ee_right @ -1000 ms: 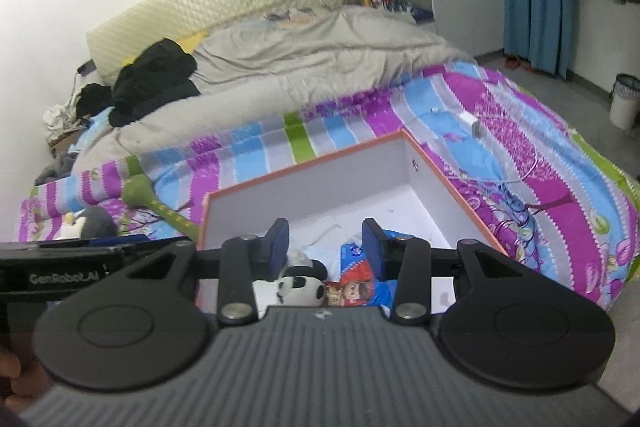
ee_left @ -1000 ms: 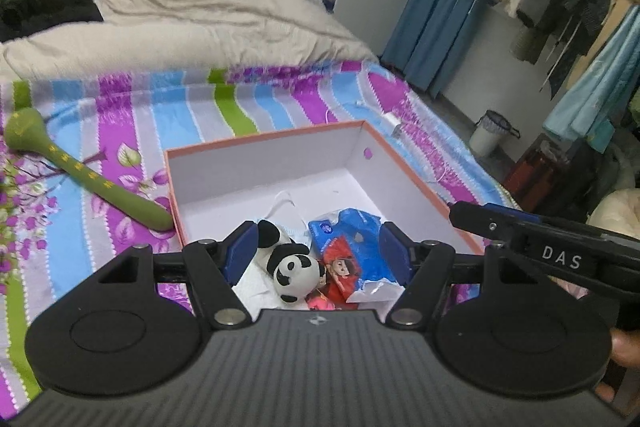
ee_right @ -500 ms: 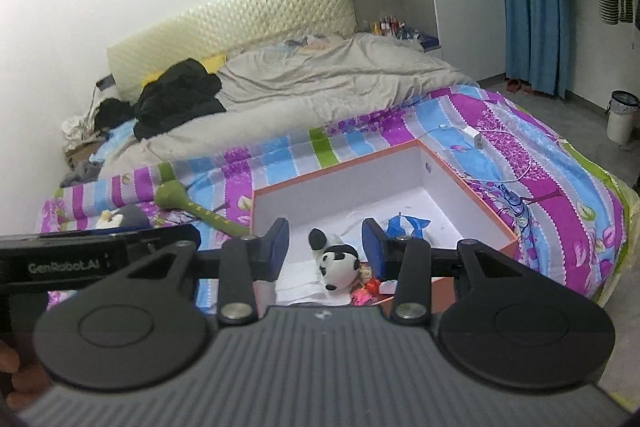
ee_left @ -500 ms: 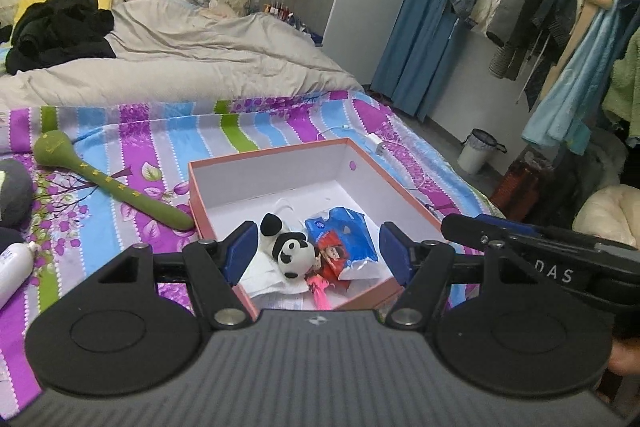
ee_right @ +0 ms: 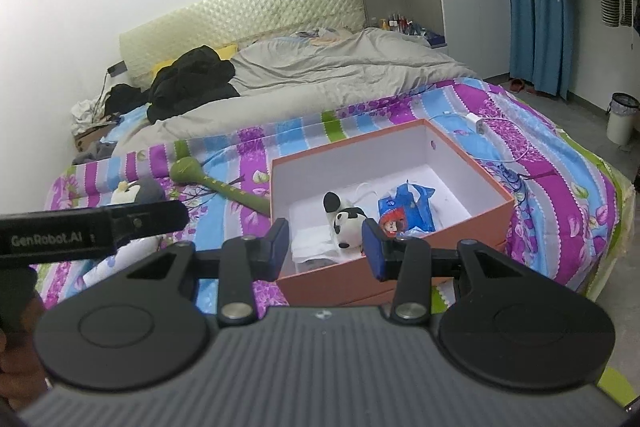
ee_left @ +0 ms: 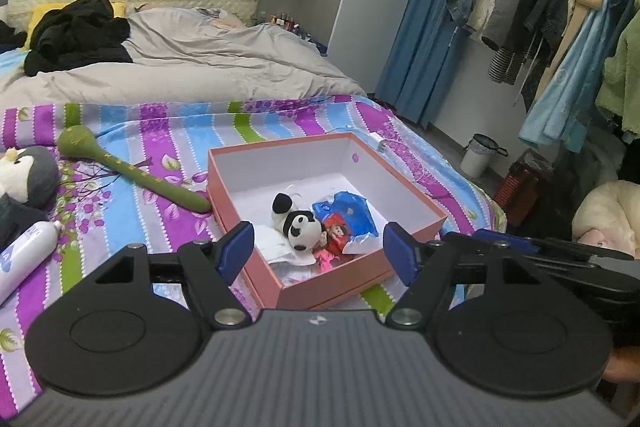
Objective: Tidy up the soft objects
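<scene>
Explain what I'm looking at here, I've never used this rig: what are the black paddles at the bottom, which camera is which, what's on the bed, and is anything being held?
The black paddles are handheld two-finger grippers, one in each of a person's hands; no robot arm is involved. Each picture comes from a fisheye camera on one gripper, looking forward along its blue-tipped fingers. One view shows the left gripper, the other the right gripper. Both are open and hold nothing.

On the striped bedspread sits an open orange box. Inside lie a panda plush, a blue packet and some white cloth. Outside the box, to its left, lie a green stick-shaped toy, a penguin plush and a white bottle.
</scene>
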The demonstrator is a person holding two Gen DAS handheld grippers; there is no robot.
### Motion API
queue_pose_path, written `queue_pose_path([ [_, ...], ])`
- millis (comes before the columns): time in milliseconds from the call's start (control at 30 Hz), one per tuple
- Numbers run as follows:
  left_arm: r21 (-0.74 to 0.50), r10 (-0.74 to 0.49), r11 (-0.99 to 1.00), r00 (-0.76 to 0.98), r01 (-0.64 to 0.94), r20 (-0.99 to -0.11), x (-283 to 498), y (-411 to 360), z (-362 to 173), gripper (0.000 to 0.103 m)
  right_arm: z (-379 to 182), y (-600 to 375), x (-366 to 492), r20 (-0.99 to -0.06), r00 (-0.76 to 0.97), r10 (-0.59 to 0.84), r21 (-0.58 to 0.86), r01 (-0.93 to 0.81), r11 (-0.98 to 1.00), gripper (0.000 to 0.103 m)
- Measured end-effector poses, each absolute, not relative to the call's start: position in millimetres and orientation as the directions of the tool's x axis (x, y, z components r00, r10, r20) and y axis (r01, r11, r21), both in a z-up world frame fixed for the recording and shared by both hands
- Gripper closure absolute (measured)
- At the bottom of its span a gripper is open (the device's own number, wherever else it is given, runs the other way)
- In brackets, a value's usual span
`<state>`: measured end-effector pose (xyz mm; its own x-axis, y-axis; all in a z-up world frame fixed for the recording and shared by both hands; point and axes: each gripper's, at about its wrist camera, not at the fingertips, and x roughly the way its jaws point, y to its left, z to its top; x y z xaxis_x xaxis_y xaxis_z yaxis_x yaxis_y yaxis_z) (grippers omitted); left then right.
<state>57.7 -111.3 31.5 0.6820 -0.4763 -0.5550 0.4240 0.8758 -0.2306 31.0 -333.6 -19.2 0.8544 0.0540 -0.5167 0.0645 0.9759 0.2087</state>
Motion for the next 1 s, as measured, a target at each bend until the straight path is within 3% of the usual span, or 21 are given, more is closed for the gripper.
queue_pose_path([
  [600,-0.247,-0.469,0.881,0.679,0.403,-0.565,47.5,-108.0,17.3,0.024,-28.6,-333.1,23.0,-0.535,0.844,0.031,0.185,0.082,0.979,0.060],
  [633,-0.245,-0.467,0.882,0.679,0.402,-0.567,47.5,-107.5,16.4,0.021,-29.2,-333.4,23.6,-0.538,0.843,0.030,0.184,0.082,0.979,0.056],
  [733,-0.250,-0.464,0.884,0.679,0.395,-0.570,49.7,-103.9,14.2,0.010,-30.3,-335.2,24.8,-0.537,0.844,0.010,0.173,0.099,0.980,0.021],
  [833,-0.263,-0.456,0.890,0.690,0.373,-0.562,52.6,-97.9,12.5,0.002,-31.0,-339.3,26.2,-0.543,0.840,-0.006,0.172,0.119,0.978,0.019],
  [1000,-0.236,-0.425,0.904,0.704,0.356,-0.569,55.1,-96.1,13.0,0.000,-32.2,-340.7,25.8,-0.548,0.836,-0.033,0.150,0.137,0.979,0.018],
])
